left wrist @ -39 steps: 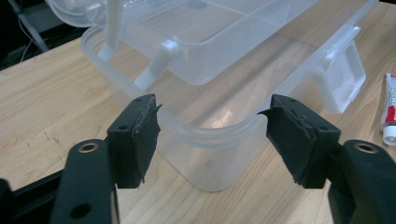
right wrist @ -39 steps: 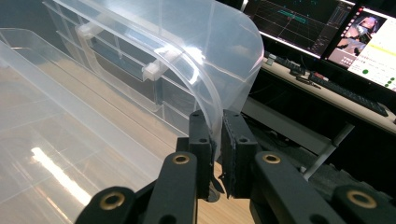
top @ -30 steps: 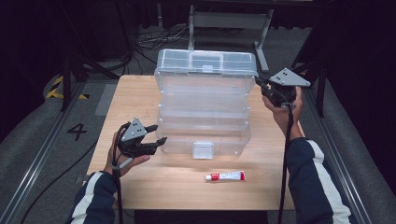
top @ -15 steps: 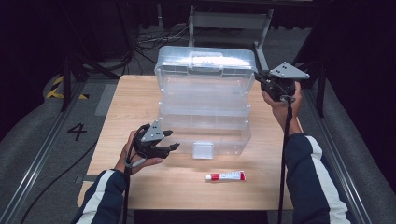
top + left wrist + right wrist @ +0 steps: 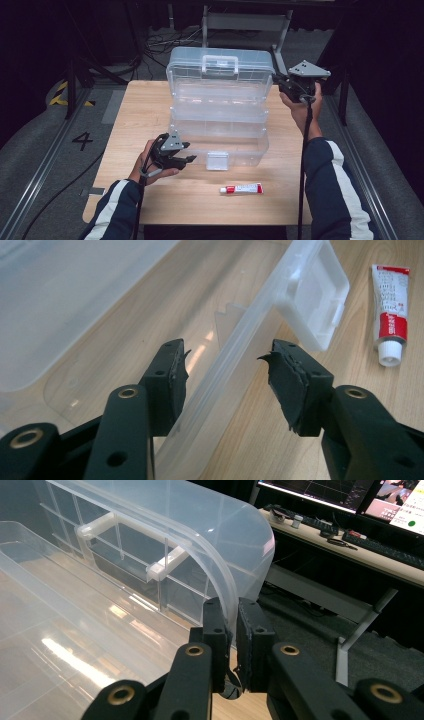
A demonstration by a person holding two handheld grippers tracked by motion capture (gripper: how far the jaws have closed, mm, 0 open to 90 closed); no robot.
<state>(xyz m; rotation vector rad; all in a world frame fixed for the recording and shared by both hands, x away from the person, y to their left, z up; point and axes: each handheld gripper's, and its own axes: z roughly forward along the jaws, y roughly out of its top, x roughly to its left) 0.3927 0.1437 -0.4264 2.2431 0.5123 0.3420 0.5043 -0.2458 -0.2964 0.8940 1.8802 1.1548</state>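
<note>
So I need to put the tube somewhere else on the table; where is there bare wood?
Bare wood lies left of the clear tiered box, up to the table edge, and along the near edge beside the tube. The middle is crowded by the box; its front wall sits between the left hand-held gripper jaws.

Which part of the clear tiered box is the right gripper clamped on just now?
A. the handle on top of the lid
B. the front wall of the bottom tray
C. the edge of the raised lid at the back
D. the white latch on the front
C: in the right gripper view the right gripper has its fingers pinched on the curved edge of the raised lid, well away from the handle.
</note>
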